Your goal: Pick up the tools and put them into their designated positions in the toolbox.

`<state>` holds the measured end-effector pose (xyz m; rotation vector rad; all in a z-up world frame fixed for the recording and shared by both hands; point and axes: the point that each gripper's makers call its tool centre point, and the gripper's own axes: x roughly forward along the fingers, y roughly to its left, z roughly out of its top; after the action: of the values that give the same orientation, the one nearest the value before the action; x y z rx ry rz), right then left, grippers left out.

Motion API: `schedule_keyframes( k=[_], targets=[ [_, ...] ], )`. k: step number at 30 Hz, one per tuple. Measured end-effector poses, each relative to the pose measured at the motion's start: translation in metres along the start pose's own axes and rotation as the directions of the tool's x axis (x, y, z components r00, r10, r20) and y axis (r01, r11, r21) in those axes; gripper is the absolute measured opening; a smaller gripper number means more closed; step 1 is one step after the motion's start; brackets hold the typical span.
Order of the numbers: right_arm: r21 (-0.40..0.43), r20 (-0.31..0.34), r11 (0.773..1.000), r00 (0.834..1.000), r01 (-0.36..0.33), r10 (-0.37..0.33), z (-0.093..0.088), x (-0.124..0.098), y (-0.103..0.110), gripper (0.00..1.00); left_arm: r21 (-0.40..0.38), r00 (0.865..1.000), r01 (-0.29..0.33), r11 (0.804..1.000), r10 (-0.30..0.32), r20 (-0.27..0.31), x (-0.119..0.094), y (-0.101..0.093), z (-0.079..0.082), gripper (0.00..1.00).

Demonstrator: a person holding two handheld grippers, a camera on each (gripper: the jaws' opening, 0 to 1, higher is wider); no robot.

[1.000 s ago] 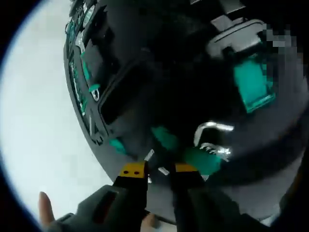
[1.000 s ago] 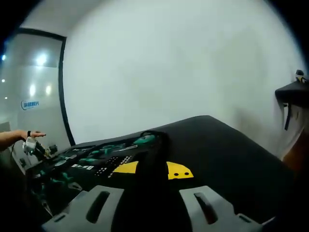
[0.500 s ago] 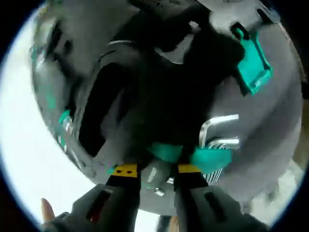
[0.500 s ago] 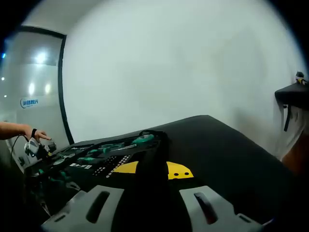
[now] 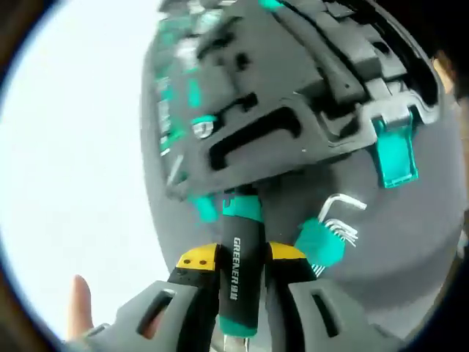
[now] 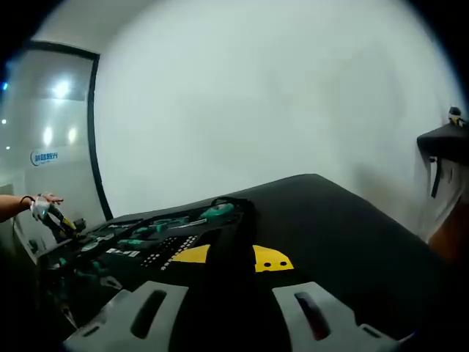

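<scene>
Two fingers of the left gripper (image 5: 242, 257) clamp a green-and-black screwdriver handle (image 5: 240, 275) just beside the open toolbox (image 5: 293, 110), while the right gripper (image 6: 234, 260) grips the toolbox's raised edge.

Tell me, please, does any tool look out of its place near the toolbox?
Yes. The hex key set lies loose on the grey surface beside the toolbox, not in a slot. The left gripper holds a screwdriver.
</scene>
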<state>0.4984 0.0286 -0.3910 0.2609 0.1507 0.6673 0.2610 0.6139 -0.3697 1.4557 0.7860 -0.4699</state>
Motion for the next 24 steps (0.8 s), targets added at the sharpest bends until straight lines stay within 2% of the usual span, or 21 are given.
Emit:
schedule_keyframes(
  k=[1, 4, 7, 8, 11, 13, 14, 15, 16, 17, 18, 20, 22, 23, 24],
  targets=[
    [0.002, 0.0, 1.0, 1.0, 0.0, 0.0, 0.0, 0.0, 0.0, 0.18, -0.007, 0.999, -0.039, 0.999, 0.039, -0.009, -0.007, 0.007, -0.001, 0.18],
    [0.006, 0.001, 1.0, 1.0, 0.002, -0.002, 0.0, -0.001, 0.0, 0.18, -0.03, 0.996, -0.086, 0.996, 0.086, -0.002, -0.027, 0.018, 0.01, 0.18],
    [0.008, 0.002, 1.0, 1.0, 0.004, -0.004, 0.0, -0.001, -0.001, 0.18, -0.029, 0.988, -0.145, 0.989, 0.146, 0.058, -0.051, 0.033, 0.041, 0.19],
    [0.008, 0.002, 1.0, 1.0, 0.005, -0.005, 0.0, -0.001, -0.001, 0.18, -0.057, 0.982, -0.148, 0.987, 0.153, 0.108, -0.061, 0.036, 0.061, 0.19],
    [0.009, 0.004, 1.0, 1.0, 0.005, -0.005, 0.001, -0.001, -0.001, 0.18, -0.111, 0.962, -0.155, 0.982, 0.175, 0.211, -0.079, 0.039, 0.11, 0.19],
    [0.013, 0.009, 1.0, 1.0, 0.004, -0.004, 0.002, -0.001, -0.001, 0.18, -0.179, 0.934, -0.171, 0.969, 0.217, 0.285, -0.089, 0.043, 0.144, 0.19],
    [0.016, 0.017, 1.0, 1.0, 0.0, 0.0, 0.004, -0.003, 0.001, 0.18, -0.216, 0.904, -0.164, 0.963, 0.234, 0.358, -0.095, 0.043, 0.167, 0.19],
    [0.017, 0.028, 1.0, 1.0, -0.006, 0.006, 0.006, -0.004, 0.002, 0.18, -0.243, 0.88, -0.168, 0.955, 0.256, 0.4, -0.098, 0.045, 0.182, 0.19],
    [0.011, 0.054, 1.0, 0.998, -0.027, 0.027, 0.012, -0.005, 0.008, 0.18, -0.288, 0.841, -0.18, 0.941, 0.298, 0.451, -0.104, 0.049, 0.2, 0.19],
    [-0.008, 0.071, 0.999, 0.996, -0.047, 0.048, 0.017, -0.005, 0.014, 0.18, -0.296, 0.83, -0.183, 0.937, 0.309, 0.465, -0.105, 0.05, 0.206, 0.19],
    [-0.03, 0.088, 0.998, 0.995, -0.055, 0.057, 0.022, -0.006, 0.019, 0.18, -0.324, 0.801, -0.192, 0.926, 0.339, 0.494, -0.108, 0.052, 0.221, 0.19],
    [-0.141, 0.119, 0.986, 0.987, -0.091, 0.108, 0.034, -0.01, 0.04, 0.17, -0.376, 0.768, -0.194, 0.906, 0.379, 0.517, -0.109, 0.057, 0.24, 0.19],
    [-0.269, 0.085, 0.946, 0.974, -0.18, 0.21, 0.038, -0.014, 0.076, 0.15, -0.403, 0.752, -0.195, 0.894, 0.4, 0.524, -0.109, 0.059, 0.253, 0.19],
    [-0.327, 0.038, 0.914, 0.964, -0.239, 0.265, 0.037, -0.018, 0.102, 0.15, -0.408, 0.736, -0.18, 0.895, 0.398, 0.548, -0.109, 0.059, 0.265, 0.19],
    [-0.351, 0.02, 0.894, 0.952, -0.278, 0.304, 0.038, -0.021, 0.121, 0.15, -0.413, 0.724, -0.172, 0.894, 0.399, 0.562, -0.11, 0.058, 0.273, 0.19]
  ],
)
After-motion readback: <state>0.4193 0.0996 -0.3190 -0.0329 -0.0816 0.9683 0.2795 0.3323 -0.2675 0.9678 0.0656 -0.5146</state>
